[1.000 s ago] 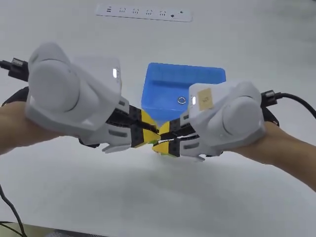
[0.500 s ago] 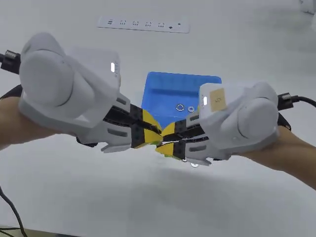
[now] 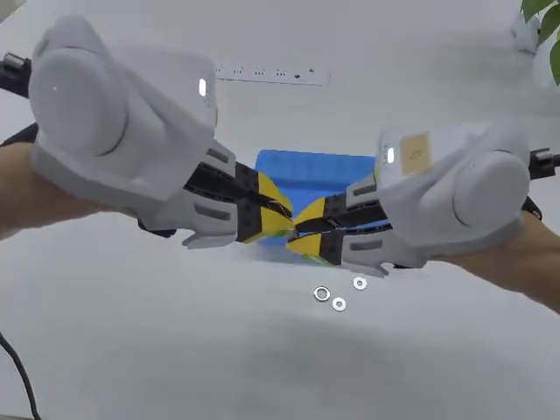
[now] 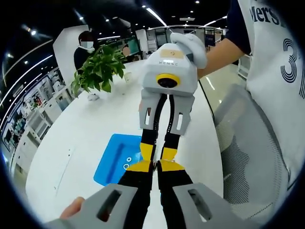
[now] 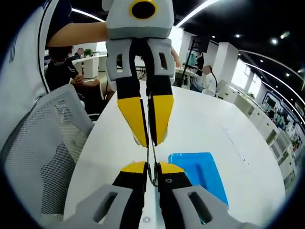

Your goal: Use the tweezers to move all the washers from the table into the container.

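Three small metal washers lie on the white table just in front of a blue container. Above them my left gripper and right gripper meet tip to tip. In the right gripper view thin metal tweezers run from between my right gripper's yellow-tipped jaws up between the left gripper's jaws; both are shut on them. In the left gripper view the left gripper faces the right gripper, with the container below and small rings at its near edge.
A white power strip lies behind the container. A potted plant stands at the far right corner of the table. A mesh chair stands beside the table, and people are in the room beyond.
The view has shifted and both grippers sit higher in the picture, still tip to tip. The washers, earlier seen against the blue container, now show on the white table in front of it.
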The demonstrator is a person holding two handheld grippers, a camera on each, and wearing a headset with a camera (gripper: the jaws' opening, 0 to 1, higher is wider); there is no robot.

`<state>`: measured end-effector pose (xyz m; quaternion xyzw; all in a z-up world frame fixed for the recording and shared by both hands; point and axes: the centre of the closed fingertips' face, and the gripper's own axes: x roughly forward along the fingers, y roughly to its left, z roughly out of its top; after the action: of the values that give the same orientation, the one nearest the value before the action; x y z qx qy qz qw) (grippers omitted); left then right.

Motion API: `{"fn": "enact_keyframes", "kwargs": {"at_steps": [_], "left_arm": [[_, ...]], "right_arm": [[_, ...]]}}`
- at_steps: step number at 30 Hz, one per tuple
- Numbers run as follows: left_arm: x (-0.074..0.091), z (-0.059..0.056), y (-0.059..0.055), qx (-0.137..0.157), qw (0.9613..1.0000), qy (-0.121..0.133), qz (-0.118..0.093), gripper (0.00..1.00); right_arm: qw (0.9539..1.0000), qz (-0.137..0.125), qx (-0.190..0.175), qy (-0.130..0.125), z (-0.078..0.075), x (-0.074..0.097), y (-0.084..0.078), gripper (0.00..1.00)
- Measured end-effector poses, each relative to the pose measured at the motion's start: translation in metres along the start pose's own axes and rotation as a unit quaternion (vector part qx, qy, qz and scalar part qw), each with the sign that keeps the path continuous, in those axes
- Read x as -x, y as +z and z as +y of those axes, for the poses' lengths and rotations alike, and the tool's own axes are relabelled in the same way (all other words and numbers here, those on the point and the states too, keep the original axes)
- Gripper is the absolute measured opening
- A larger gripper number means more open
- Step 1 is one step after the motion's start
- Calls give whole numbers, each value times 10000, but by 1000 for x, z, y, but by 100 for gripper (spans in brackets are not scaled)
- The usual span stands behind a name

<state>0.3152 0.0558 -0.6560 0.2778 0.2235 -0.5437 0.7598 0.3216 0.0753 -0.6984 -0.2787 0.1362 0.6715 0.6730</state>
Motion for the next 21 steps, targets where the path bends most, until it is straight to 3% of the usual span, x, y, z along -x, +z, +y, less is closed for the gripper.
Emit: {"fn": "enact_keyframes", "kwargs": {"at_steps": [11,21], "left_arm": [[0,27,9,-284,9994,201,42,8],[-19,57,3,-412,9989,203,45,8]], "right_arm": [[9995,-40,206,-243,-31,2,7,9],[9991,1,243,-355,-63,-7,-8,9]]}}
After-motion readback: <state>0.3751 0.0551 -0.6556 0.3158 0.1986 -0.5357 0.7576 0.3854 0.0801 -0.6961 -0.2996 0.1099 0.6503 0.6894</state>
